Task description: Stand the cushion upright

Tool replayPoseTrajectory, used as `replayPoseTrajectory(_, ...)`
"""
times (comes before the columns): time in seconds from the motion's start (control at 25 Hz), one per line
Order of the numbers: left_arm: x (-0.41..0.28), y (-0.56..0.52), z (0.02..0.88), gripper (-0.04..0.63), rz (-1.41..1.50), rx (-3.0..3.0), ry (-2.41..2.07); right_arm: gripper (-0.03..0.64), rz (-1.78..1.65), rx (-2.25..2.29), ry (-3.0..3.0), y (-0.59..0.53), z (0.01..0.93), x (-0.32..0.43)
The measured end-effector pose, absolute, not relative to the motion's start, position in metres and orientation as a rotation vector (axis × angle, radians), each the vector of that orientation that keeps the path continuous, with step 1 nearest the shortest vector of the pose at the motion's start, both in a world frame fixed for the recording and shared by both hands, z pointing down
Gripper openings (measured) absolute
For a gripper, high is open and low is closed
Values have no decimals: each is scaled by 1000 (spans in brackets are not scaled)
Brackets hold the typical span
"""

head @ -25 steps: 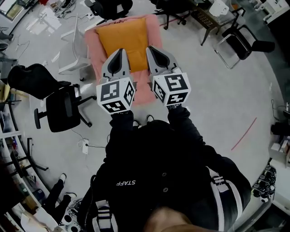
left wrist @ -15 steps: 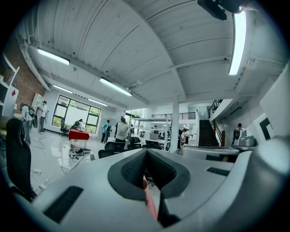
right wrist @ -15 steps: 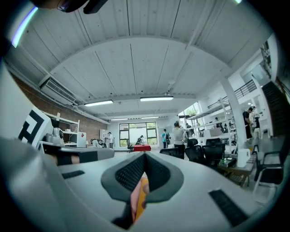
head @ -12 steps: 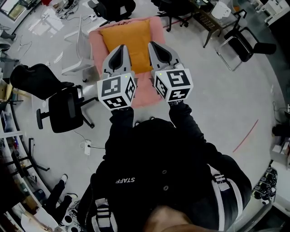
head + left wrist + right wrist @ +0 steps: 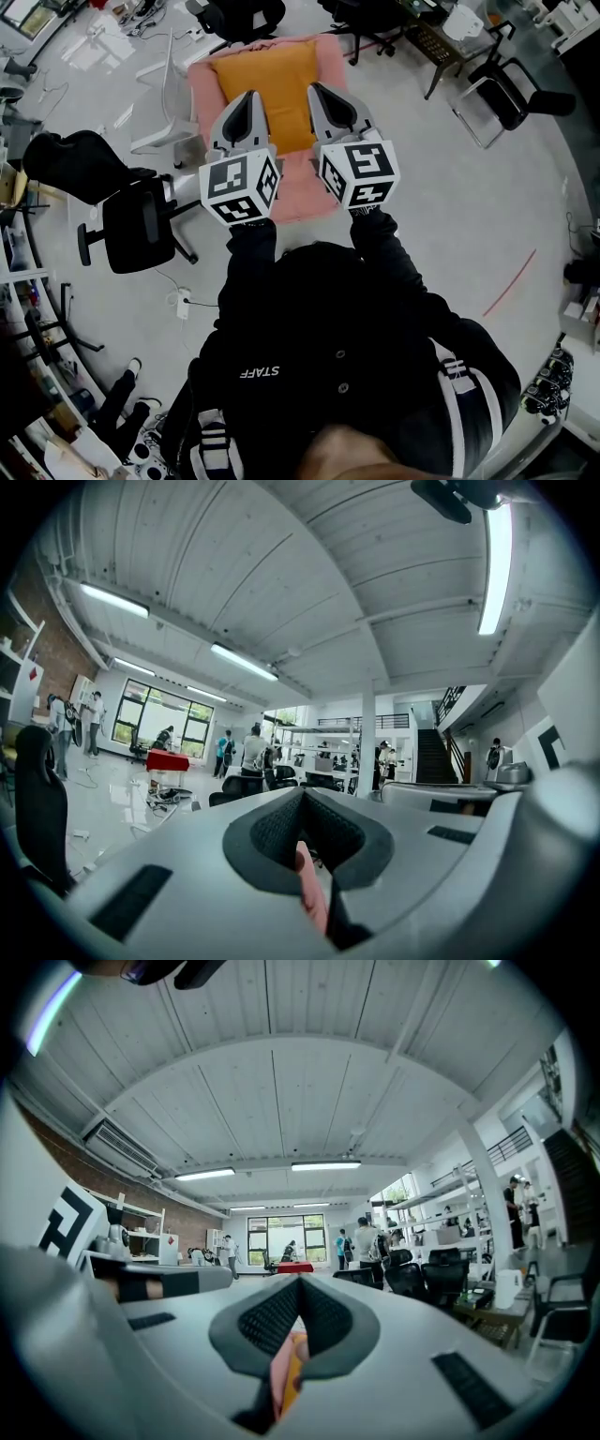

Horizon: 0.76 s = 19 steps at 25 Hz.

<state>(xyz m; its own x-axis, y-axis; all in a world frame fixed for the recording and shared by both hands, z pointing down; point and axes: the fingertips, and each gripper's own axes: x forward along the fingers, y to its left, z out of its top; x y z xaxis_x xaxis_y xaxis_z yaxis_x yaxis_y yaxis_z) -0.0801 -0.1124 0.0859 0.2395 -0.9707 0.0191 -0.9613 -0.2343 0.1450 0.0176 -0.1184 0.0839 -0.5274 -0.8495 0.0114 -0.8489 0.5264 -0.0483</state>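
Head view: left tongs (image 5: pixel 250 95), right tongs (image 5: pixel 315 88), both closed, over one orange cushion (image 5: pixel 277 73).

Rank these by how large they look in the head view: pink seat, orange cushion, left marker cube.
1. pink seat
2. orange cushion
3. left marker cube, smallest even though it is nearest the camera and so looks enlarged.

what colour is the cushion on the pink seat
The cushion is orange, clearest in the head view.
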Motion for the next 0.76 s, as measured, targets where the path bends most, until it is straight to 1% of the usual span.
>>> replayPoseTrajectory(0.76,-78,-120,86,-2,-127,2382,-1844,12,-73,-1523,2729,-126,89,18)
